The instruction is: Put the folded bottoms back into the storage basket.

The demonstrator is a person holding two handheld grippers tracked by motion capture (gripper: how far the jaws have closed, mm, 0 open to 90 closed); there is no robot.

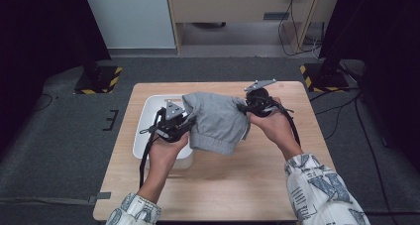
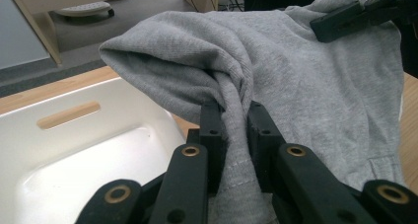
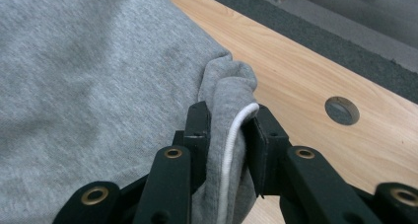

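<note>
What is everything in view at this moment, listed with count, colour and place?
Garment: one, grey knit with a white cord at the right grip, held up between both grippers over the table's middle.
Bin: one, white plastic, on the table's left part, partly under the garment.
Table: one, light wood, with a round grey insert.
Floor stands: two, black with yellow-black striped bases, behind the table.
Left gripper: black, shut on garment.
Right gripper: black, shut on garment.
Sleeves: two, white, patterned, bottom edge.
</note>
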